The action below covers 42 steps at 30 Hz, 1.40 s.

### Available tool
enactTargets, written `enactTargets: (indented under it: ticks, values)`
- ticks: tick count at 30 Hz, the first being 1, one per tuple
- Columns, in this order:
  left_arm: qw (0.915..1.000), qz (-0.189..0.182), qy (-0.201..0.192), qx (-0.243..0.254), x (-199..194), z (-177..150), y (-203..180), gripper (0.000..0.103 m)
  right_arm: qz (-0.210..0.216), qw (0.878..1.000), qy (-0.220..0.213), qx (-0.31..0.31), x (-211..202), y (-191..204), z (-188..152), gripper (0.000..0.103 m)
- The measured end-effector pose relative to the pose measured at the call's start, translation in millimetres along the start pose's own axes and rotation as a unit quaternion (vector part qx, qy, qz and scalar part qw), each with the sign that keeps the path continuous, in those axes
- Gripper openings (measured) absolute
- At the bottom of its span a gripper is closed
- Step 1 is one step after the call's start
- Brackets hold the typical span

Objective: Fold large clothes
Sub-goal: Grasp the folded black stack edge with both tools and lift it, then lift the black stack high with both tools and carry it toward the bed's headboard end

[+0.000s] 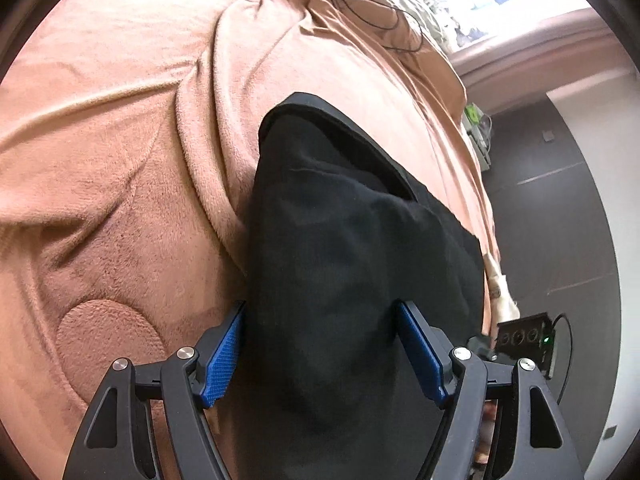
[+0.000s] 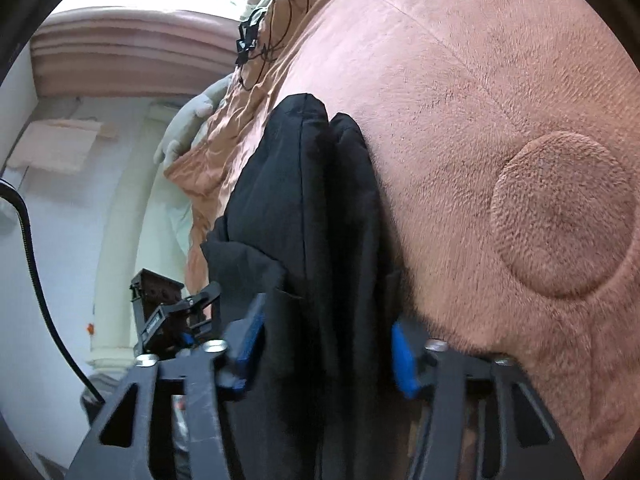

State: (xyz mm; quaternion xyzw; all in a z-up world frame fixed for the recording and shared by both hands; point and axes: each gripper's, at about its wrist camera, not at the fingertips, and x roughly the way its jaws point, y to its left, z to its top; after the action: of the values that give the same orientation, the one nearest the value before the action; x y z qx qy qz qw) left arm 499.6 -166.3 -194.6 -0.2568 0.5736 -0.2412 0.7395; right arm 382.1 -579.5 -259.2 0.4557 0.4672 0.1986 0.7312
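On a fuzzy brown blanket [image 1: 120, 152] covering a bed, lying folded in a thick dark bundle: black garment [image 1: 340, 248].

Left gripper [image 1: 320, 344]: jaws standing wide apart, blue pads [image 1: 222, 360] flanking the near end of the garment. Left pad lying along the fabric edge; right pad touching or just beside the cloth; whether either is pressing cannot be told.

Right gripper [image 2: 324, 340]: jaws standing partly closed, gathering the stacked black folds between the blue pads [image 2: 404, 360]. Fabric filling the gap and bulging past both pads. Near end of the garment being pinched; far end resting on the blanket.

Lying further up the bed: black cables [image 1: 360, 4]. Showing beside the bed edge: dark floor [image 1: 560, 220].
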Motion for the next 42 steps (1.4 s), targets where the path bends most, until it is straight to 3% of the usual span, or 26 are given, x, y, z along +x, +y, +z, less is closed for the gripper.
enactTargets:
  ticks: [5, 10, 25, 34, 42]
  values:
    - [0.9999, 0.008, -0.012, -0.005, -10.6, -2.6, -7.0, 0.059, 0.028, 1.0, -0.003, 0.006, -0.3, 1.9, -5.6, 0.022]
    - [0.9996, -0.004, -0.026, 0.005, -35.6, -5.7, -22.5, 0.047, 0.032, 0.999, -0.024, -0.033, -16.3, 37.6, -13.8, 0.018]
    - [0.9924, -0.065, -0.098, 0.036, -145.0, -51.1, -66.2, 0.042, 0.053, 0.987, -0.08, -0.127, -72.8, 142.0, -70.2, 0.018]
    - [0.9824, -0.102, -0.147, 0.051, -219.1, -82.4, -79.6, 0.042, 0.073, 0.973, -0.099, -0.194, -97.7, 209.1, -114.1, 0.018]
    - [0.9712, -0.112, -0.198, 0.071, -296.6, -105.6, -88.3, 0.042, 0.091, 0.959, -0.106, -0.245, -109.6, 269.3, -155.0, 0.018]
